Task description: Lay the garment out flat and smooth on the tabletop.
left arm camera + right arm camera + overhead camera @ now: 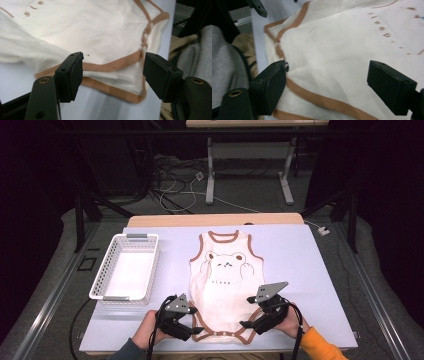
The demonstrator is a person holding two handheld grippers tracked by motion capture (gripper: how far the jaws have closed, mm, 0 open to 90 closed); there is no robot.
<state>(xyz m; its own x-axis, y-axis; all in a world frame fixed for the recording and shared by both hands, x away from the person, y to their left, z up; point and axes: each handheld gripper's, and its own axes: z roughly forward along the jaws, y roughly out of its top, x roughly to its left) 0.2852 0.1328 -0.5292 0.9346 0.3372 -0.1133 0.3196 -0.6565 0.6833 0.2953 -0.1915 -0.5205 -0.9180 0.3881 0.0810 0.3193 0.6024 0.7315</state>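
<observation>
A cream baby bodysuit [225, 275] with brown trim and a bear print lies flat on the pale table, neck away from me. My left gripper [196, 321] is at its lower left leg hem, open. In the left gripper view the jaws [112, 72] stand wide apart with the brown-edged hem [110, 66] in the gap, and neither pad touches it. My right gripper [247, 312] is at the lower right leg hem, also open. In the right gripper view its jaws [327, 80] straddle the cream cloth [342, 50] and brown trim without pressing on it.
A white mesh basket [100, 280] with nothing in it stands to the left of the bodysuit. The table [300, 270] has bare surface to the right of the garment. Its front edge is just below both hands. Another table's legs and cables lie on the floor beyond.
</observation>
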